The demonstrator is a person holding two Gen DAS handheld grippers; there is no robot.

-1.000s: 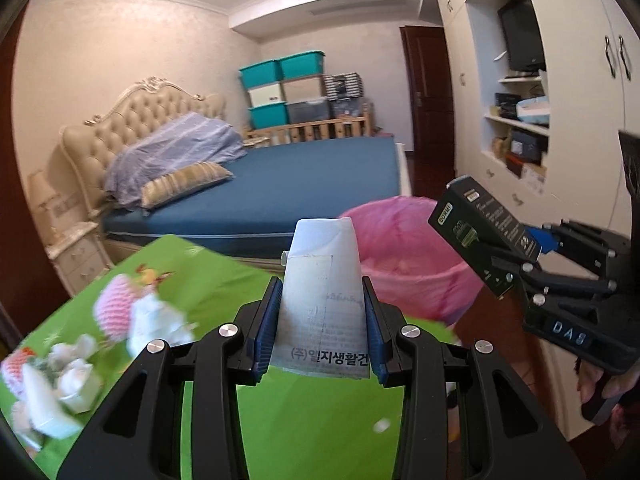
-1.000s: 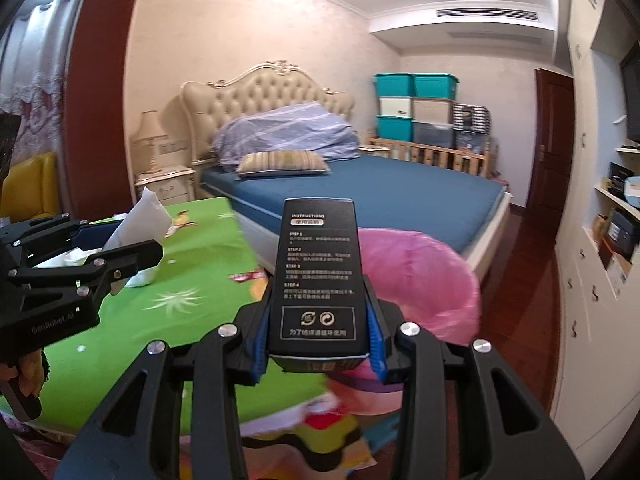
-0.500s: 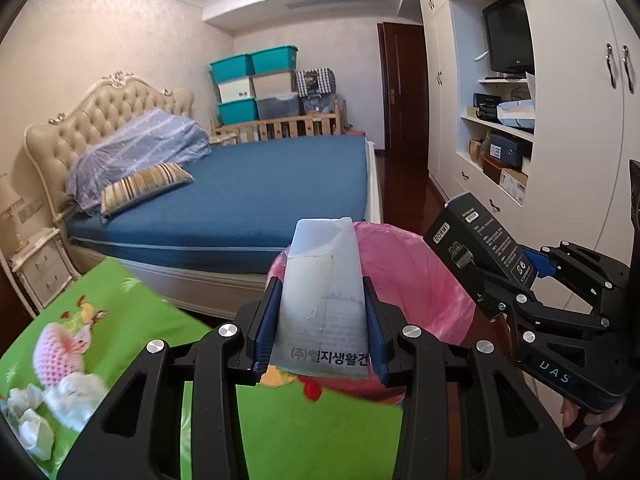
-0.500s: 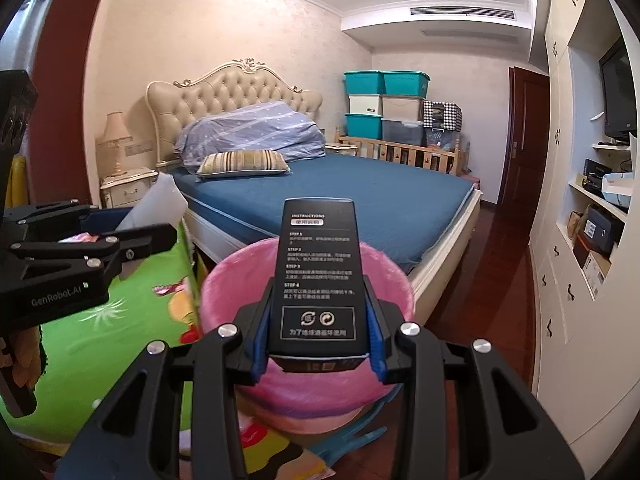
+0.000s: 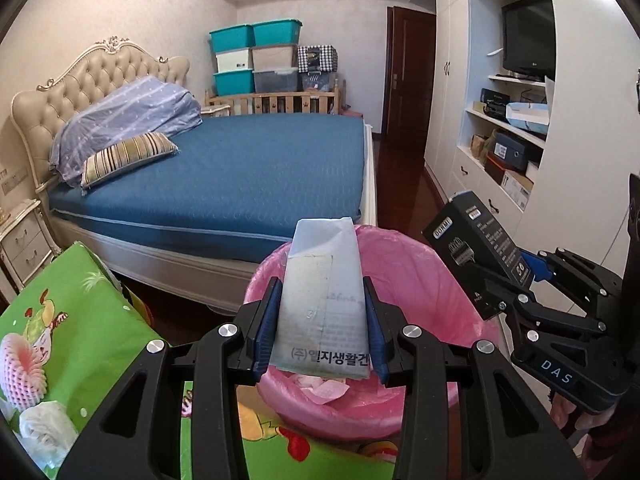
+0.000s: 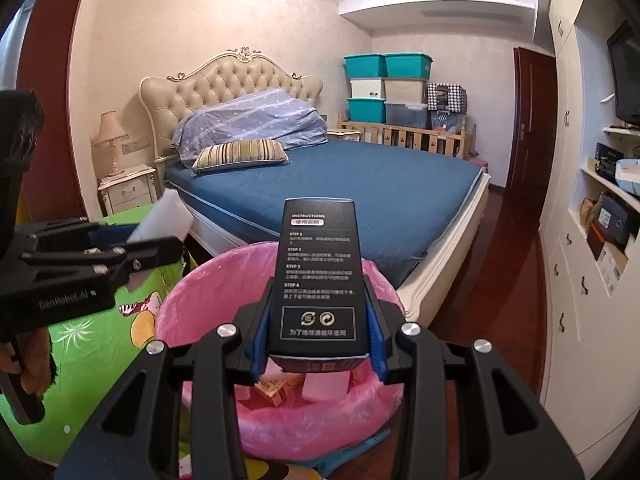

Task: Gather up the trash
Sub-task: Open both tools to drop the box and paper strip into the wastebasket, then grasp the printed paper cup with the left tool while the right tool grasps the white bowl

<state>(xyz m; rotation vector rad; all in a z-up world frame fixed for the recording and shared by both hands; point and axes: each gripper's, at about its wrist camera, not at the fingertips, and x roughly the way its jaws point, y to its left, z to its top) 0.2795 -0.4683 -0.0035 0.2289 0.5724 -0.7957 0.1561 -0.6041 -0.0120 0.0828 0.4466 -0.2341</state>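
Both grippers moved over the pink bin — left gripper clamps paper.

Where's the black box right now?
Clamped in the right gripper, the black box is held above the pink-lined bin; in the left wrist view it shows at right, beside the bin.

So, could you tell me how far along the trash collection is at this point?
Some trash already lies in the pink-lined bin. The left gripper holds a white packet and the right gripper a black box, both above it. Crumpled tissues wait on the green table.
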